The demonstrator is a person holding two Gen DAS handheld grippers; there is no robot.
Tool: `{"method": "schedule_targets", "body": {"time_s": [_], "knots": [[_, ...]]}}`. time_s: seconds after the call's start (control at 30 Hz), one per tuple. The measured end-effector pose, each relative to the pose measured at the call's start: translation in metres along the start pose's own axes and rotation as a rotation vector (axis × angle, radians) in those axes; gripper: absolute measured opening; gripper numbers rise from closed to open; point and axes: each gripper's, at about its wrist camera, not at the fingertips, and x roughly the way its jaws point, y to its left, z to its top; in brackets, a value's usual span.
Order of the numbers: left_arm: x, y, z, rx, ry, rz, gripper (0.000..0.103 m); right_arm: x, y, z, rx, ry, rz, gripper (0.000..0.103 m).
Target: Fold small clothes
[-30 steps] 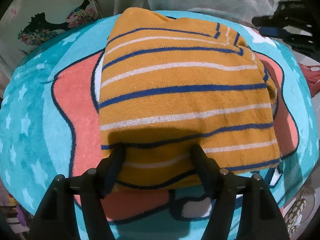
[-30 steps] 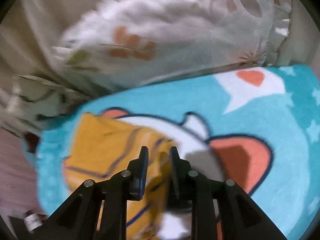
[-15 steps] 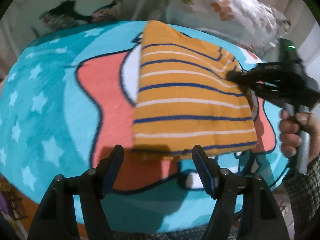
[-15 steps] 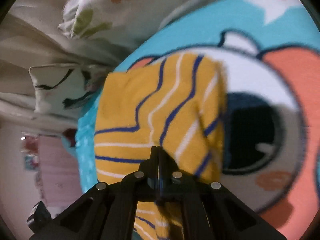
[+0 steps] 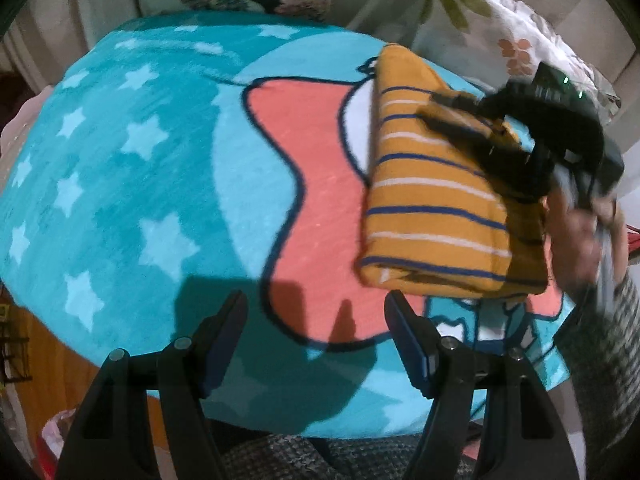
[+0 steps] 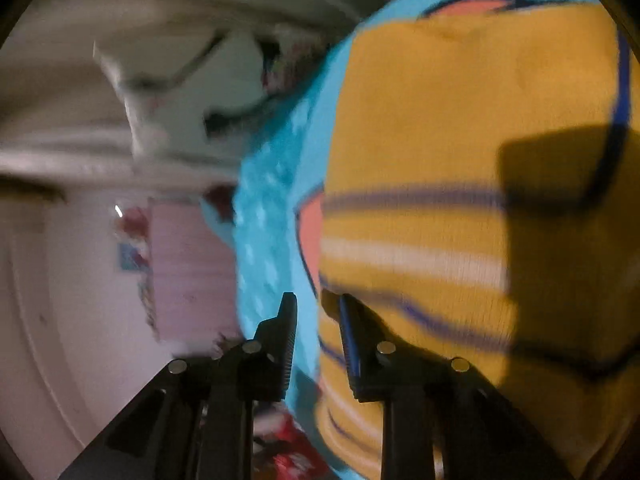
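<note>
An orange garment with blue and white stripes (image 5: 432,196) lies folded into a narrow stack on the right side of a teal cartoon blanket (image 5: 132,184). My left gripper (image 5: 316,316) is open and empty, low over the blanket, to the left of and below the garment. My right gripper (image 5: 436,110) reaches over the garment's top from the right in the left wrist view. In the right wrist view my right gripper (image 6: 312,304) has its jaws a little apart, with the garment (image 6: 460,184) filling the right half; nothing shows between the jaws.
Floral pillows (image 5: 500,20) and bedding lie behind the blanket. A person's hand and striped sleeve (image 5: 600,320) are at the right edge. A wooden floor (image 5: 48,364) shows at the lower left, below the blanket's edge.
The garment has been folded over into a narrower stack. My right gripper was shut on the garment's edge and now has its jaws apart. My left gripper's view has swung left, off the garment.
</note>
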Motion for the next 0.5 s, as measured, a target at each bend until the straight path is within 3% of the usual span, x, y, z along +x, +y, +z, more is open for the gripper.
{"method": "schedule_targets", "body": {"time_s": [0.23, 0.3, 0.4, 0.5], "knots": [[0.005, 0.018, 0.0, -0.059, 0.023, 0.011, 0.07, 0.005, -0.015, 0.061, 0.116, -0.037, 0.001, 0.025], [0.005, 0.019, 0.0, -0.058, 0.026, 0.016, 0.07, 0.006, -0.019, 0.078, 0.115, -0.068, -0.08, 0.025], [0.005, 0.019, 0.001, -0.053, 0.029, 0.017, 0.07, -0.005, -0.016, 0.098, 0.067, -0.157, -0.296, 0.025], [0.004, 0.017, 0.004, -0.042, 0.021, 0.013, 0.07, -0.033, -0.011, 0.105, 0.034, -0.266, -0.424, 0.027]]}}
